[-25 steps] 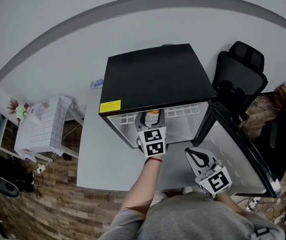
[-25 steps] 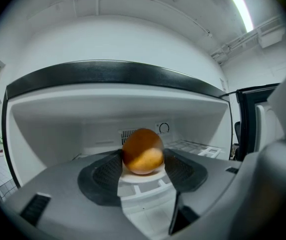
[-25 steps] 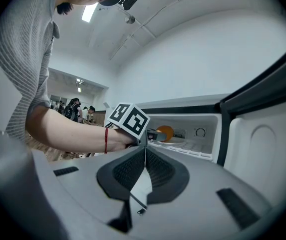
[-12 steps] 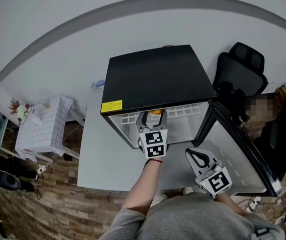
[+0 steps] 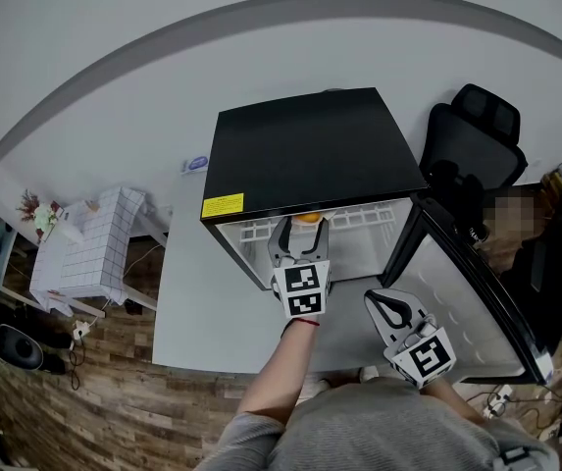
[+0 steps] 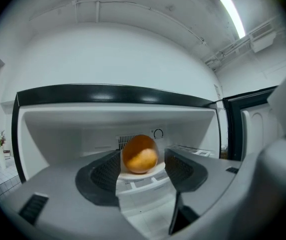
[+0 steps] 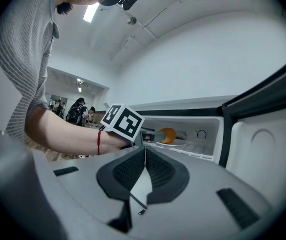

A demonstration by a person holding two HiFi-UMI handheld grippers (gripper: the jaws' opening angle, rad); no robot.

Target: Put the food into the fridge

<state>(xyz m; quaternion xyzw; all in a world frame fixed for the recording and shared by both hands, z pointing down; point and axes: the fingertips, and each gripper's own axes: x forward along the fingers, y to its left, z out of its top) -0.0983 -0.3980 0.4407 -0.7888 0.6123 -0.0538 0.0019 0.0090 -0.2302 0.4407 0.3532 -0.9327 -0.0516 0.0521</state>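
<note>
A black mini fridge (image 5: 310, 150) stands with its door (image 5: 467, 302) swung open to the right. A round orange food item (image 5: 307, 218) rests on a white dish on the upper shelf (image 6: 133, 181) inside. My left gripper (image 5: 298, 234) reaches into the fridge opening; in the left gripper view the left gripper (image 6: 143, 160) is open, its jaws on either side of the orange food (image 6: 140, 154) with small gaps. My right gripper (image 5: 390, 308) hangs in front of the door, shut and empty. The right gripper view shows the right gripper (image 7: 145, 153), the orange food (image 7: 166, 135) and the fridge interior.
A black office chair (image 5: 472, 140) stands to the right behind the door. A white tiled side table (image 5: 84, 248) stands at the left. The fridge sits on a grey platform (image 5: 197, 302) above wood flooring. People (image 7: 75, 113) stand far off in the right gripper view.
My left gripper has drawn back a little toward me while the orange food stays on the shelf. The right gripper has not moved.
</note>
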